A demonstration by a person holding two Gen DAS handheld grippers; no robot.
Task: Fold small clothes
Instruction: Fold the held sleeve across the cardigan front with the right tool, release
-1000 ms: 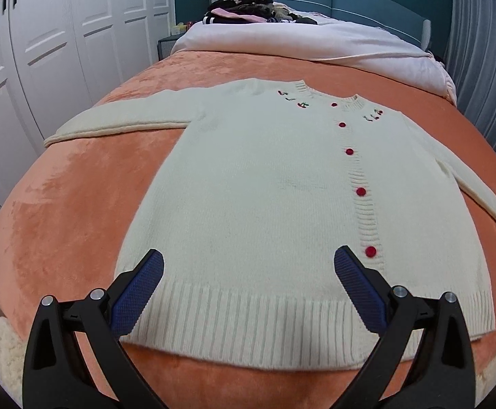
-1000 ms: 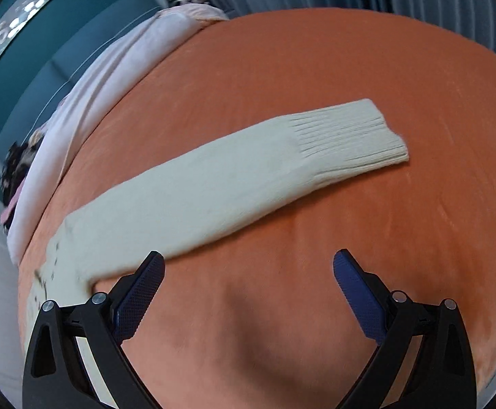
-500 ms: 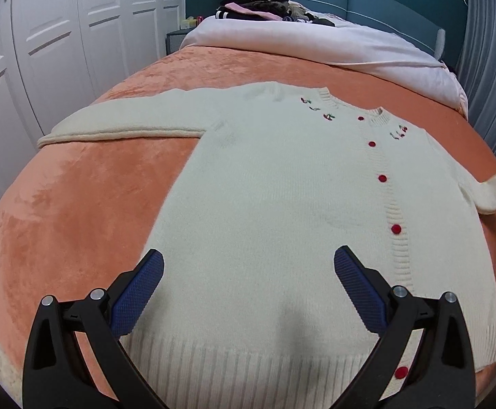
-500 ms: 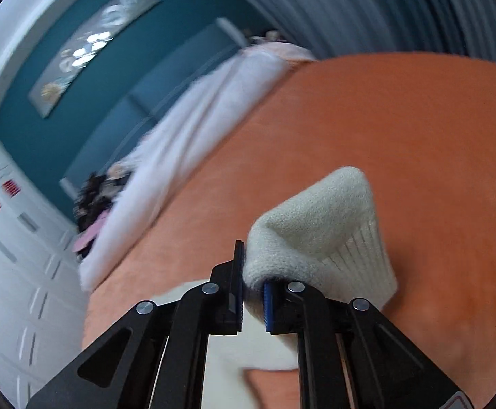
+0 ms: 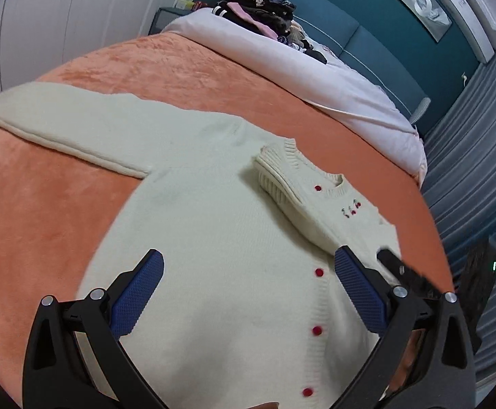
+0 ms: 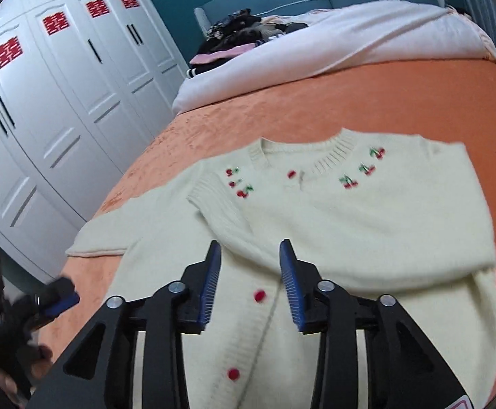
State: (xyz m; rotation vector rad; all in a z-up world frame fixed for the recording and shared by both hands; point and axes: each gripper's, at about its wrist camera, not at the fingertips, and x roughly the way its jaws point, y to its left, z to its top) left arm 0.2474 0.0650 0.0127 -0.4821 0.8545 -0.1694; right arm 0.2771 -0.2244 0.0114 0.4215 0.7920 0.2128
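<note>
A cream knit cardigan [image 5: 214,238] with red buttons and cherry embroidery lies flat on the orange blanket [image 5: 43,211]. Its right sleeve [image 5: 292,191] is folded across the chest, cuff near the collar; it also shows in the right wrist view [image 6: 316,231]. The left sleeve [image 5: 71,126] still stretches out to the left. My left gripper [image 5: 248,283] is open and empty above the cardigan's middle. My right gripper [image 6: 249,269] is partly open and empty, just above the folded sleeve near the button line. The cardigan [image 6: 367,211] fills the right wrist view.
A white duvet [image 5: 299,71] and a pile of dark clothes [image 5: 265,10] lie at the head of the bed, by the teal headboard [image 5: 367,34]. White wardrobe doors [image 6: 60,109] stand to the left. Grey curtains [image 5: 479,170] hang to the right.
My right gripper carried the right sleeve's cuff over the cardigan's chest, let it go and opened. My left gripper moved forward over the cardigan and stayed open.
</note>
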